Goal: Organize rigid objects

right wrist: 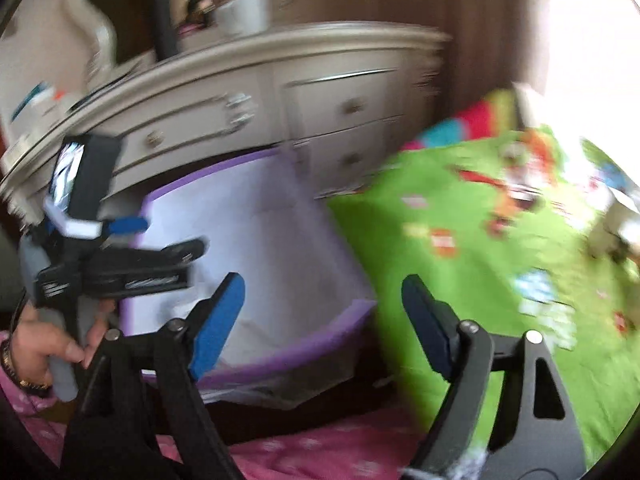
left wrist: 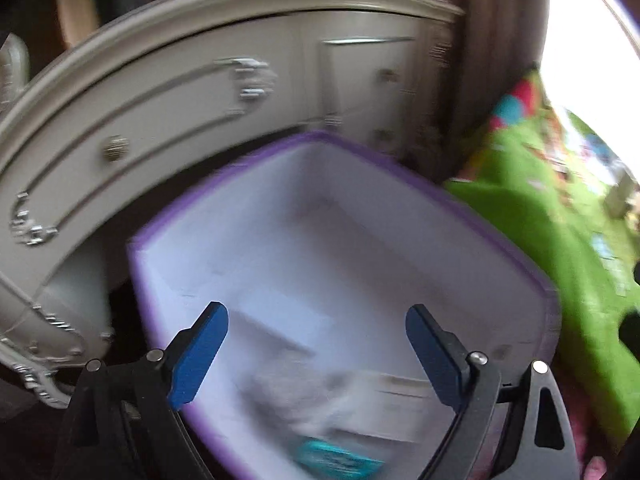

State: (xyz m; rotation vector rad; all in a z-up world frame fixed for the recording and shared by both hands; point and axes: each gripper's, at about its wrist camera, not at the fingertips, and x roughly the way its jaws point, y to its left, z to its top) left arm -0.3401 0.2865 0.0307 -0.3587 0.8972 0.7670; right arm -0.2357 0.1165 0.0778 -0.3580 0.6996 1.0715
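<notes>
Item 1 — left gripper [left wrist: 316, 354]: fingers wide apart, nothing betw. them. Hangs over the open bin, pointing down into it. Also seen in right wrist view, held in the left hand [right wrist: 44, 344].

Item 2 — right gripper [right wrist: 322, 326]: fingers wide apart, nothing held. Straddles the bin's near right corner and the edge of the mat.

Item 3 — bin [left wrist: 224, 196]: white inside, purple rim, on the floor just in front of the dresser [left wrist: 168, 92]. Mostly bare inside. At the near end: a teal box [left wrist: 340, 460], a grey blurred lump beside it (too smeared to name), and what looks like a pale flat box or two. Count uncertain; heavy blur in both views.

Item 4 — mat [right wrist: 480, 260]: green, printed w/ bright patches, just right of the bin. Small pale things far right [right wrist: 616, 220], poss. loose pieces; can't tell what.

Item 5 — dresser top: white mug [right wrist: 244, 12], dark bottle, misc. clutter, blurred.

Step in hand (judgement): betw. picks. Both grippers unloaded, some goods already in the bin, so prob. turning to fetch the next piece.

Next move calls for (judgement): swing right gripper out over the mat, line fingers across a piece's narrow side, close firmly since goods are rigid, lift clear of the rim, then lower into bare bin floor.
</notes>
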